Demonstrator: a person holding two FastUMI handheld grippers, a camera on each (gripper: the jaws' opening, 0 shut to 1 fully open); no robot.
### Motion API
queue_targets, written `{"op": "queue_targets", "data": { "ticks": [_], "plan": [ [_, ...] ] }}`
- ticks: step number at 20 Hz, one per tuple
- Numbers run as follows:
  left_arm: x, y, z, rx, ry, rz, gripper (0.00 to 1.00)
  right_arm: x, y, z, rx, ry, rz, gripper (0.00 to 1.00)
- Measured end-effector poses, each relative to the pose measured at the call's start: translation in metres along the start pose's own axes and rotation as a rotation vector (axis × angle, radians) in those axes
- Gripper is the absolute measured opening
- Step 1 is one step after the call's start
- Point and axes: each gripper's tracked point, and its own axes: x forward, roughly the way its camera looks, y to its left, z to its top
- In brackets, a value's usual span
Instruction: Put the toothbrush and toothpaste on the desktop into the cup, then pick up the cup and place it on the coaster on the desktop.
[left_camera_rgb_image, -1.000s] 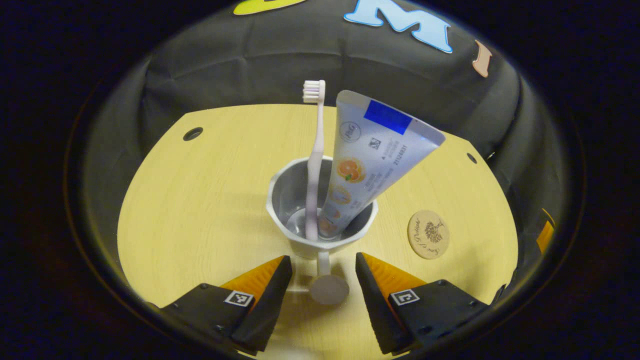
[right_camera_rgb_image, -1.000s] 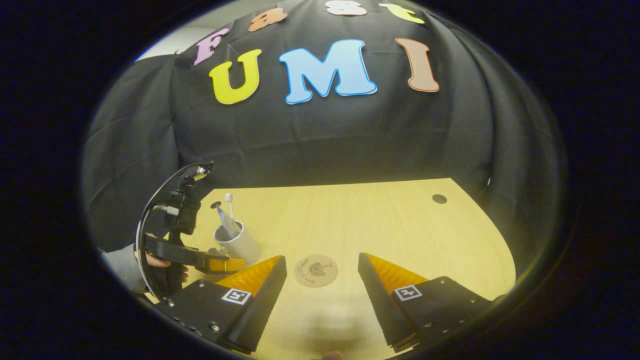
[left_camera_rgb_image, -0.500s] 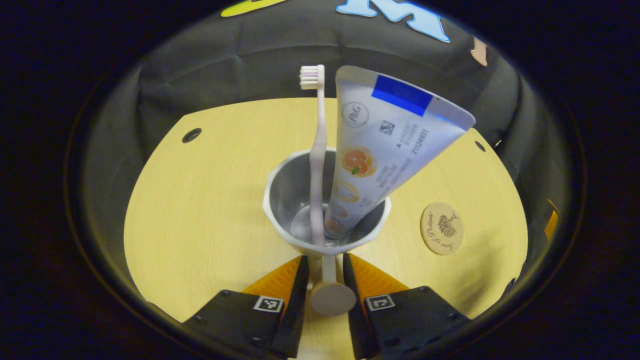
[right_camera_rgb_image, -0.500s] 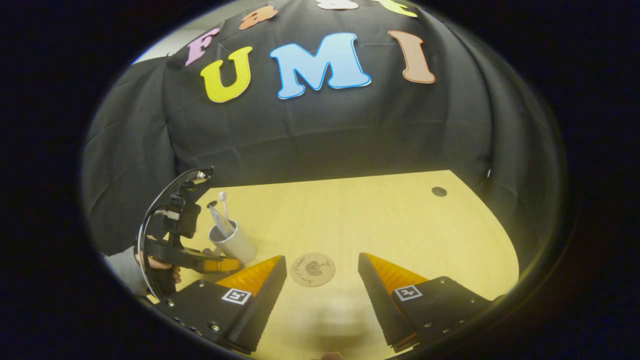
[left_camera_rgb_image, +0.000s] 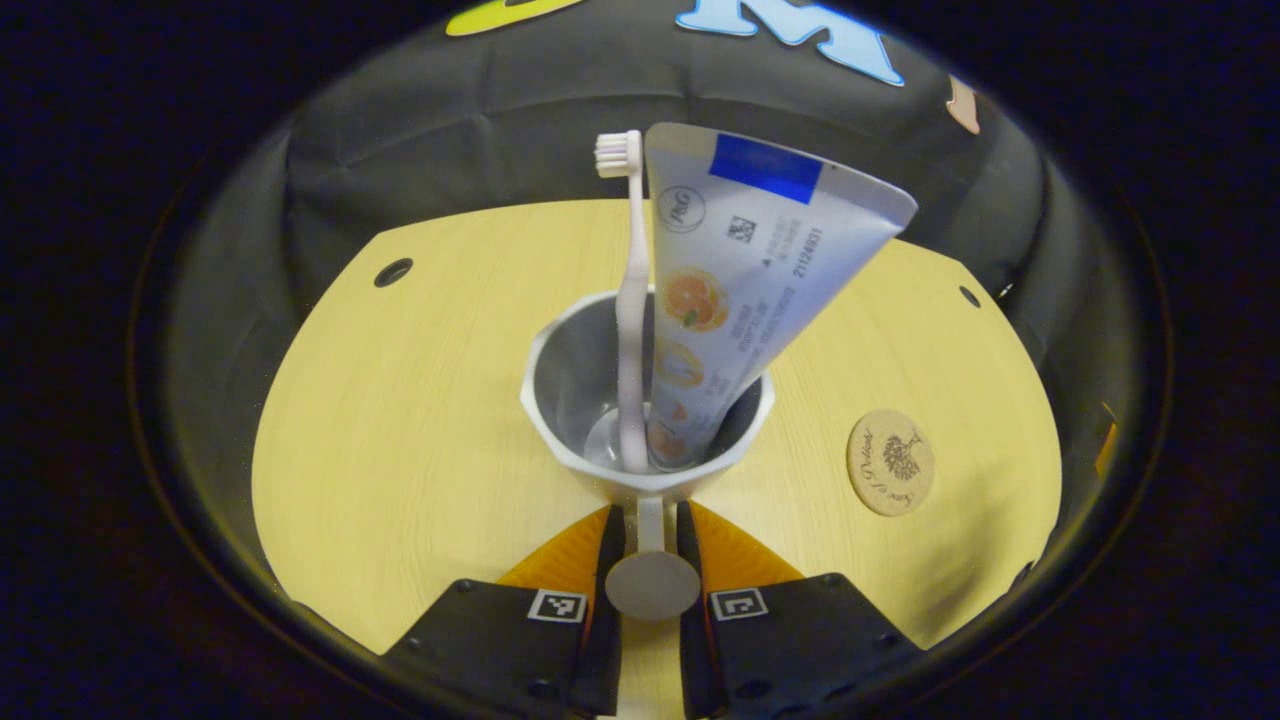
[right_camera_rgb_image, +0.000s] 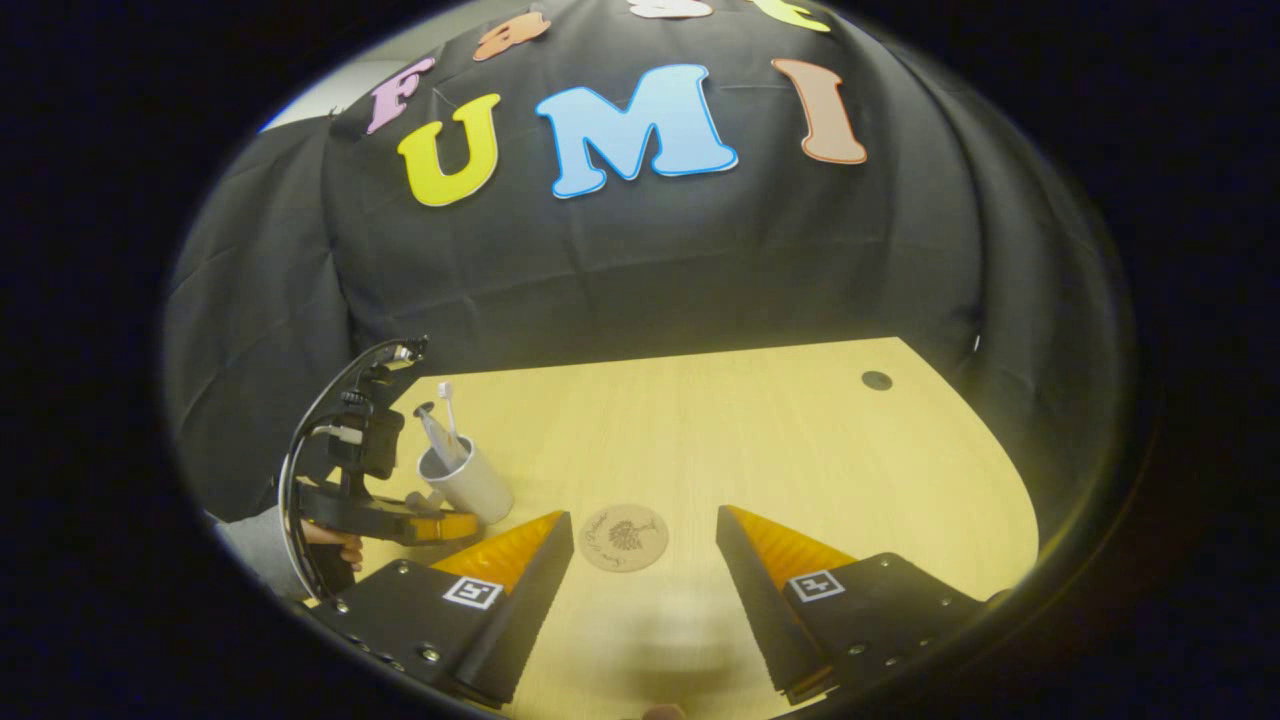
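The cup (left_camera_rgb_image: 645, 400) stands on the desk (left_camera_rgb_image: 420, 400) with the brush (left_camera_rgb_image: 630, 300) upright and the paste (left_camera_rgb_image: 740, 280) leaning right inside it. The left gripper (left_camera_rgb_image: 650, 525) is clamped on the cup's handle (left_camera_rgb_image: 650, 560), both fingers pressing its thin stem. The coaster (left_camera_rgb_image: 890, 462) lies near, to the cup's right. The lift should go straight up and stay level, since the tall paste makes the load top-heavy and a handle grip can let the cup swing. Then carry it right and lower it centred on the coaster. The right gripper (right_camera_rgb_image: 645, 560) hovers with jaws spread and empty, the coaster between its fingers in its view.
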Motion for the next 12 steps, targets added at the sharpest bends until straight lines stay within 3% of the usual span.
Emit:
{"op": "queue_targets", "data": {
  "ticks": [5, 10, 11, 12],
  "plan": [
    [-0.016, -0.018, 0.021, 0.064, -0.064, -0.016, 0.31, -0.003, -0.003, 0.000, 0.012, -0.005, 0.001, 0.88],
    [-0.025, -0.071, 0.020, 0.115, -0.064, -0.102, 0.31, -0.011, -0.012, -0.001, 0.015, -0.017, -0.008, 0.88],
    [-0.027, -0.081, 0.020, 0.124, -0.060, -0.122, 0.36, -0.014, -0.016, -0.001, 0.017, -0.019, -0.013, 0.88],
    [-0.023, -0.090, 0.018, 0.135, -0.054, -0.139, 0.31, -0.017, -0.020, -0.003, 0.020, -0.019, -0.019, 0.88]
  ]
}}
